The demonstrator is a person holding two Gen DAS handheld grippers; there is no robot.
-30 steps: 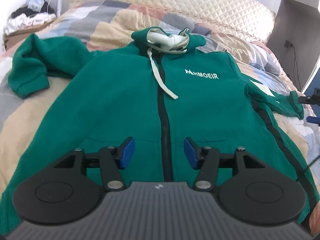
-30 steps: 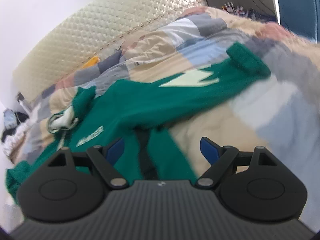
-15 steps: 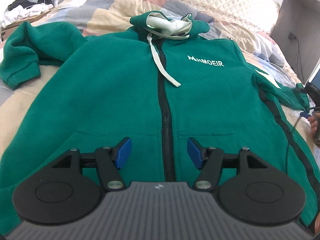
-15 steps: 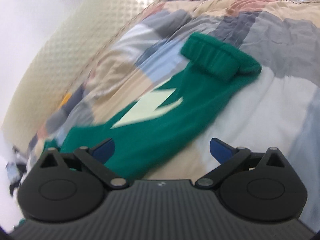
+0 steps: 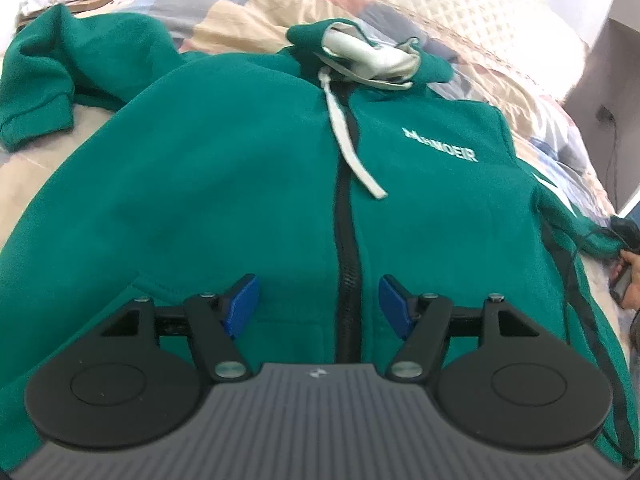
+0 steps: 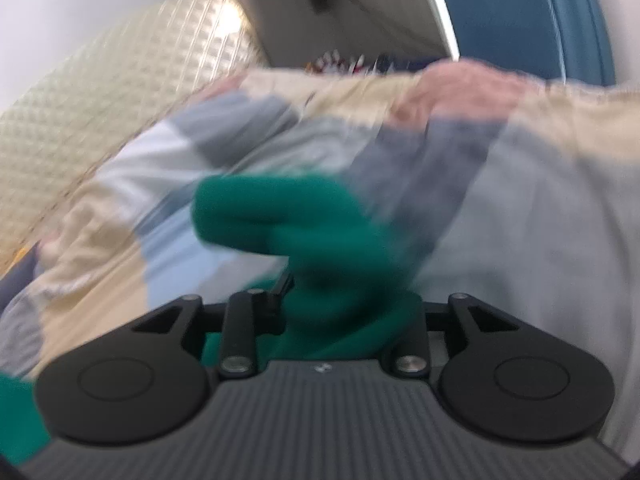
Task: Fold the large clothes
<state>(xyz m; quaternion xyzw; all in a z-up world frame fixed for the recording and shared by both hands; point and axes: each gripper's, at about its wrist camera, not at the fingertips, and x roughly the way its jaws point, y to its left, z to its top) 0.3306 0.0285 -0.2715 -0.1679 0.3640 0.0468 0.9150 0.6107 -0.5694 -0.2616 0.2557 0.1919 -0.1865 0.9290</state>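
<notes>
You have the hoodie [image 5: 248, 184] spread flat on the bed [image 5: 248, 12], zipper up. Your right gripper [image 6: 344, 300] is clamped on the sleeve cuff [image 6: 280, 216]; your left gripper [image 5: 316, 304] hovers wide apart above the hem. Next, carry that sleeve across the chest.

Your green zip hoodie [image 5: 240, 184] carries white chest lettering [image 5: 440, 146] ending "MOEIR"; its first letters are blurred.
</notes>
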